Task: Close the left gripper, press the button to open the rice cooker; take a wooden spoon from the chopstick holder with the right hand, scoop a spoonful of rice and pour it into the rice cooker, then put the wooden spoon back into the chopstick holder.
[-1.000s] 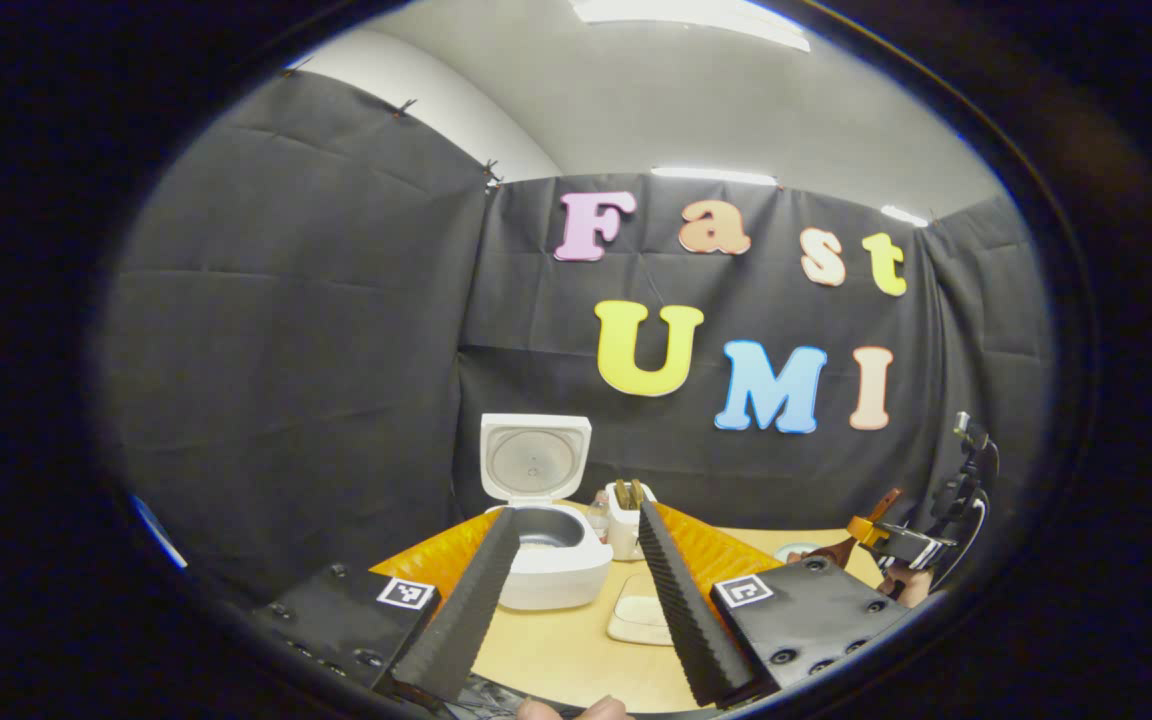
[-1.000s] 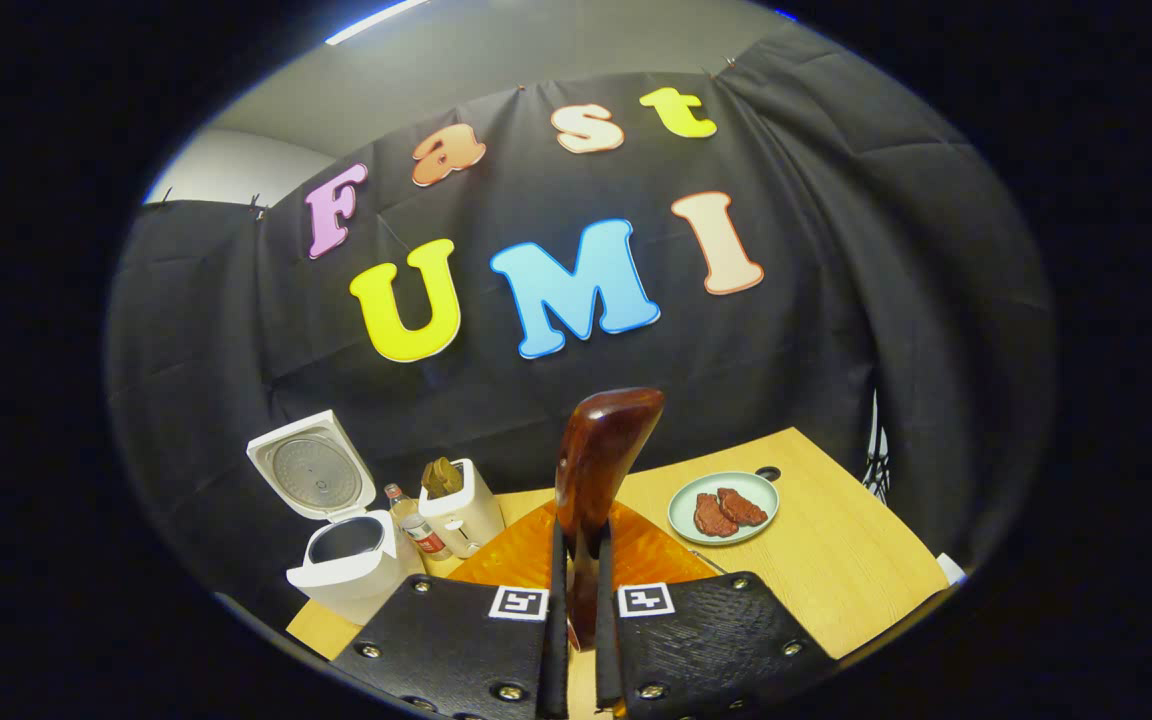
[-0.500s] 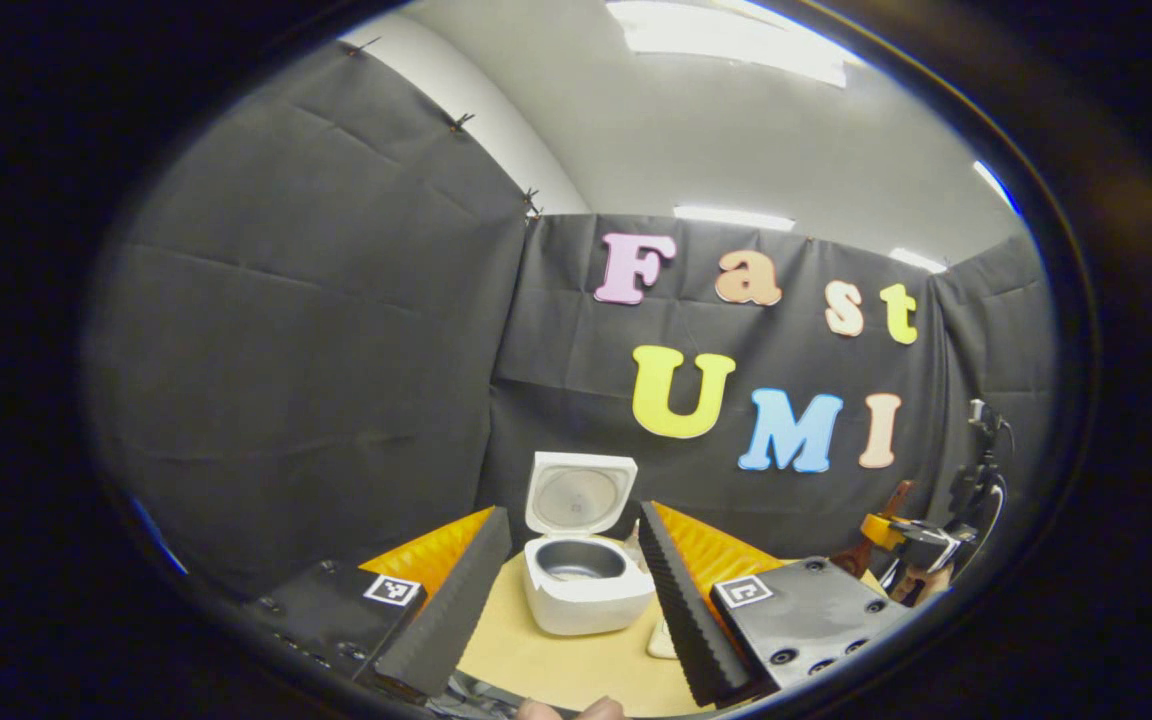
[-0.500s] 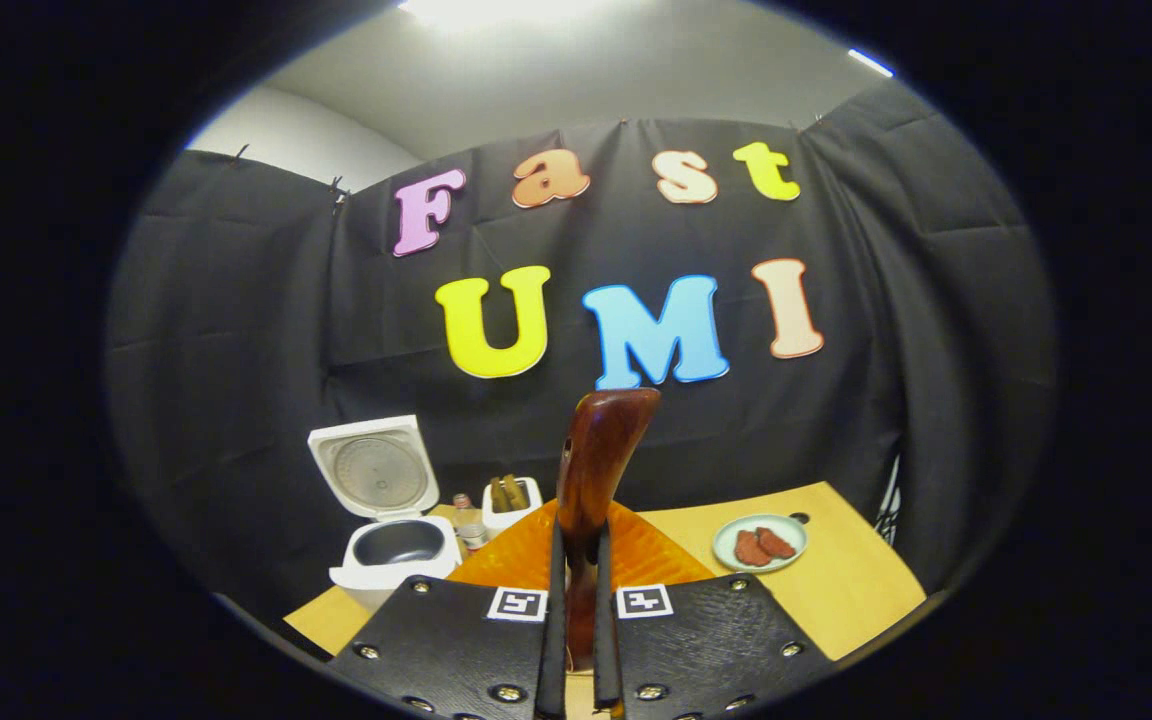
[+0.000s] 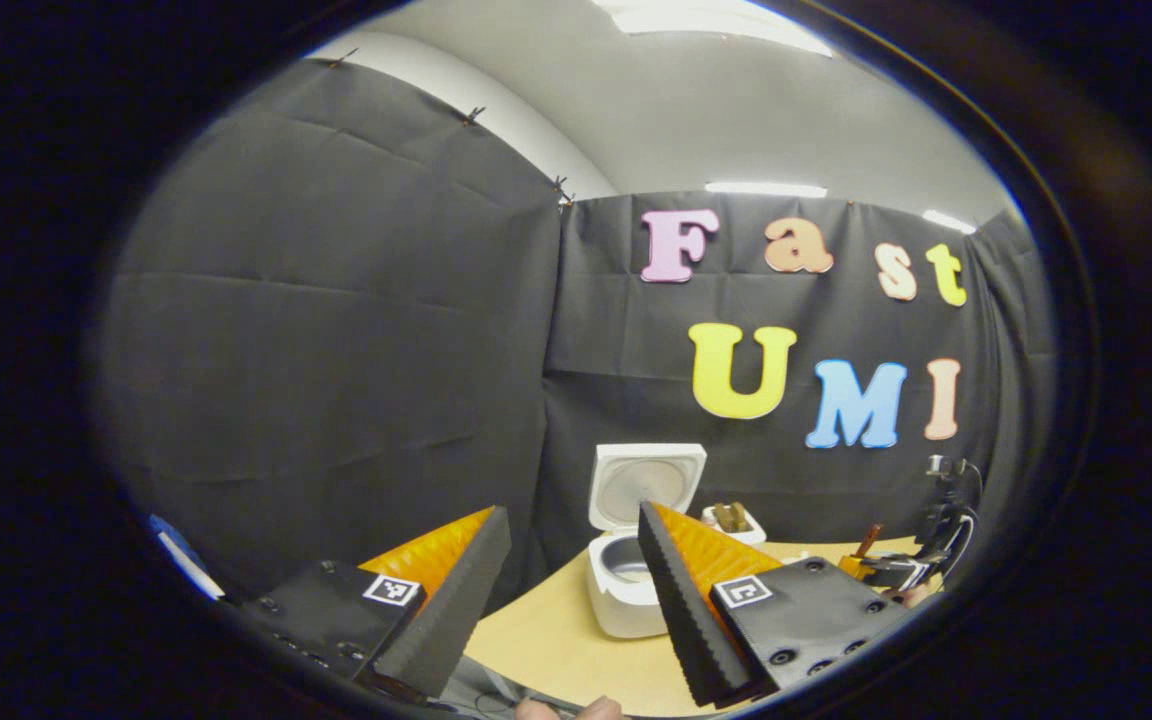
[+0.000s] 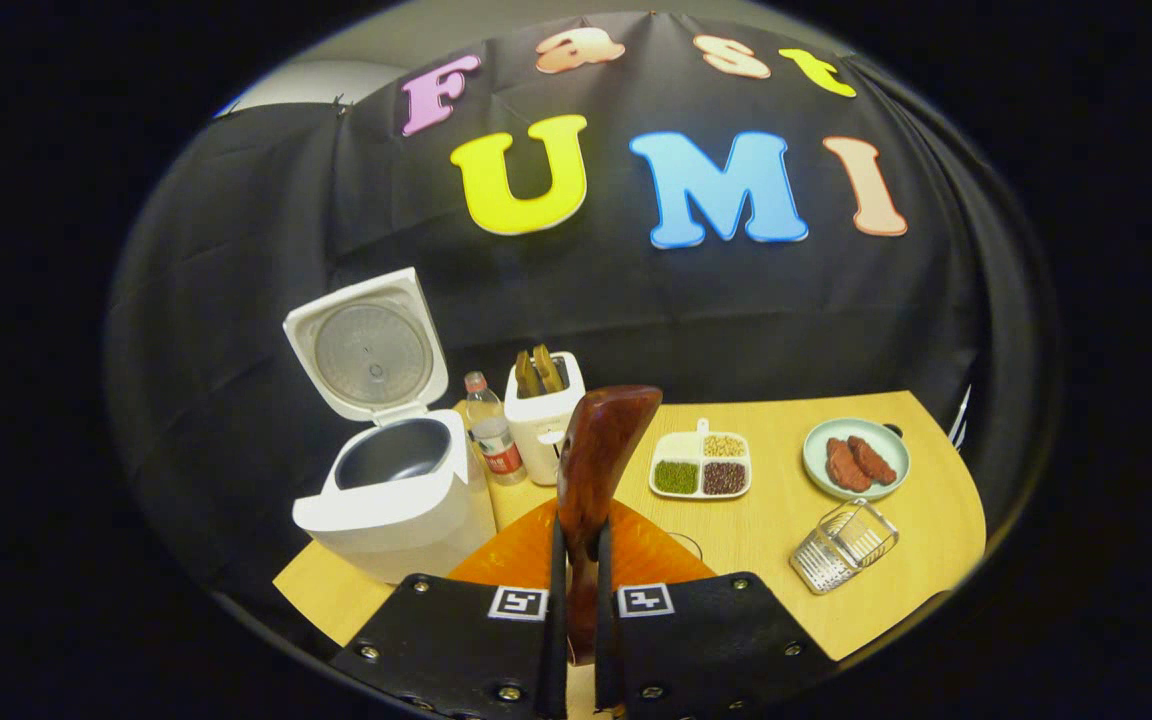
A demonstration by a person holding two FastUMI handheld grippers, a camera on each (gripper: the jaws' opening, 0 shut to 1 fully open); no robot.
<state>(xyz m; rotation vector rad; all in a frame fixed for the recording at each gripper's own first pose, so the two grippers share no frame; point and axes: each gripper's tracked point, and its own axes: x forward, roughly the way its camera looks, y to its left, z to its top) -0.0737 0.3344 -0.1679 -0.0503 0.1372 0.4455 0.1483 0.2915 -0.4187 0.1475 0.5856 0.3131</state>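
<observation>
Right gripper (image 6: pixel 577 560) lowered, bottle (image 6: pixel 492 441) beside rice cooker (image 6: pixel 391 480)

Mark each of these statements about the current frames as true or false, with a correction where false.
1. The white rice cooker has its lid shut. False: the lid stands open, showing the grey inner pot.
2. The right tool is shut on the dark brown wooden spoon. True.
3. The left tool is shut. False: its fingers stand apart with nothing between them.
4. The round pale green plate holds reddish-brown pieces. True.
5. The white divided tray of grains sits inside the rice cooker. False: it lies on the light wooden table, to the right of the white chopstick holder.
</observation>
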